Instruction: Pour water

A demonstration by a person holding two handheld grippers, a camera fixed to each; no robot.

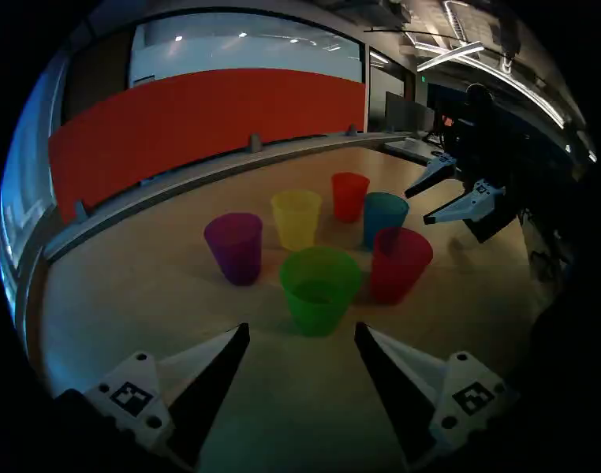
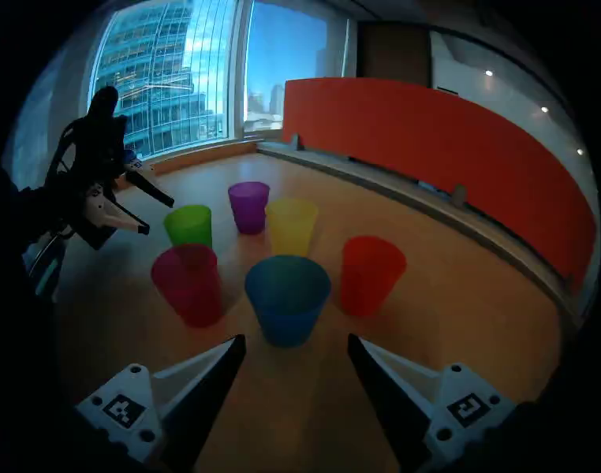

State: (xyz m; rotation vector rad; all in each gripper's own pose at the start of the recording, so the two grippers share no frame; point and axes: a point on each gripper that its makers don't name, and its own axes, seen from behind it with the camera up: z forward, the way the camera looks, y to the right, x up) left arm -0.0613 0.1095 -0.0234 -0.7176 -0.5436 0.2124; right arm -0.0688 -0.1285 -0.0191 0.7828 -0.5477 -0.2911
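Several translucent plastic cups stand upright in a tight group on a wooden table. In the left gripper view the green cup is nearest, just beyond my open left gripper. Around it stand the purple, yellow, red, teal and magenta cups. My right gripper hovers open to the right of the teal cup. In the right gripper view the teal cup sits just ahead of my open right gripper. The left gripper hangs open beside the green cup. Neither holds anything.
An orange-red partition wall runs along the table's far edge, with a raised ledge below it. Tall windows lie behind the left gripper. Dark office furniture stands behind the right gripper. Bare tabletop surrounds the cups.
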